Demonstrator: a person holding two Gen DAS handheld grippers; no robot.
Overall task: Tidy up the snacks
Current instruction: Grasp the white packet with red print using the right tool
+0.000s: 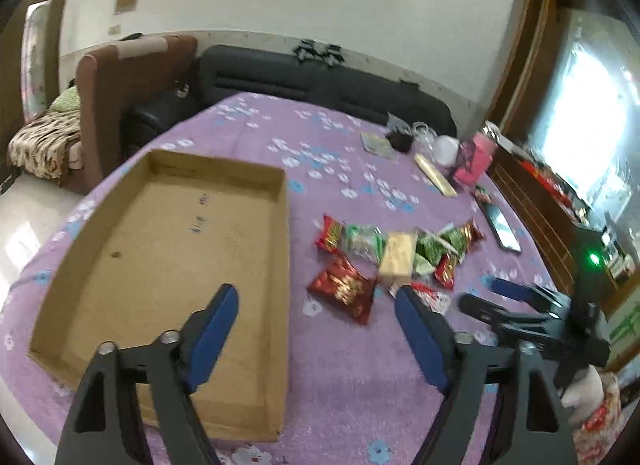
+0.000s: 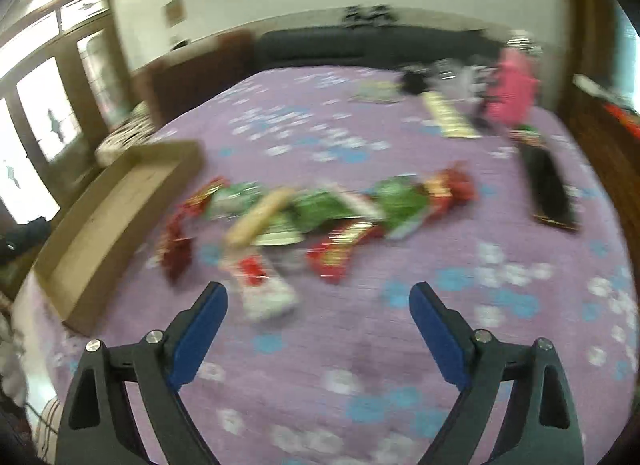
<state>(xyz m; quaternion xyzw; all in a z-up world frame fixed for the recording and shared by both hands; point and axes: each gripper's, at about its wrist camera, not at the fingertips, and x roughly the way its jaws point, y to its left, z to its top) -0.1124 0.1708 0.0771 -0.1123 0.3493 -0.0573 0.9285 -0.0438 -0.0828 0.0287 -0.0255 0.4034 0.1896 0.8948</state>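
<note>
On purple tablecloth (image 1: 344,385), empty cardboard tray (image 1: 280,265), snack packets (image 1: 360,249) beside

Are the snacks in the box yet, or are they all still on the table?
Nothing is put away yet: the cardboard box is empty. Nothing is in hand either; the left gripper and right gripper are both open with nothing between them. The whole snack pile still lies on the purple tablecloth beside the box.
</note>
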